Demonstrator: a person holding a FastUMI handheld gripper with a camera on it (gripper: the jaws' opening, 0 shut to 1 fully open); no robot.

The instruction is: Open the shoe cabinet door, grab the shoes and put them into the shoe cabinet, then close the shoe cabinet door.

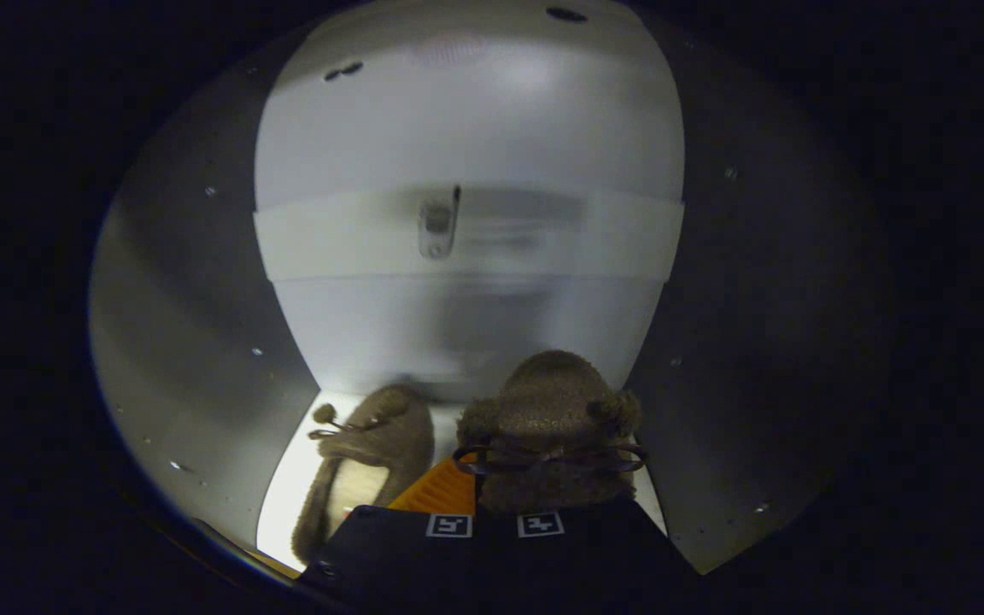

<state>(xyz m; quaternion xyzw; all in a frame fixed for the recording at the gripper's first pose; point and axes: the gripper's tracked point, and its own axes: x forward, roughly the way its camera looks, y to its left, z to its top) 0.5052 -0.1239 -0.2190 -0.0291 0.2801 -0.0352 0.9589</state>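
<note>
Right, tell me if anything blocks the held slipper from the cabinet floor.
Nothing visible does. The tongs hold the right slipper already inside the cabinet, just above its floor. The other slipper lies beside it to the left, apart.

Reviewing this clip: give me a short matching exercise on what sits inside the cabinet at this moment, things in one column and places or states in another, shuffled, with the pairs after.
Things:
1. left slipper
2. right slipper
3. metal fitting
4. orange finger

Places or states:
A. on the white back panel, beyond both slippers
B. lying on the cabinet floor, apart from the fingers
C. pressed against the side of the slipper with the bow
D. held at the gripper, bow facing the camera

Pairs: 1-B, 2-D, 3-A, 4-C
</note>
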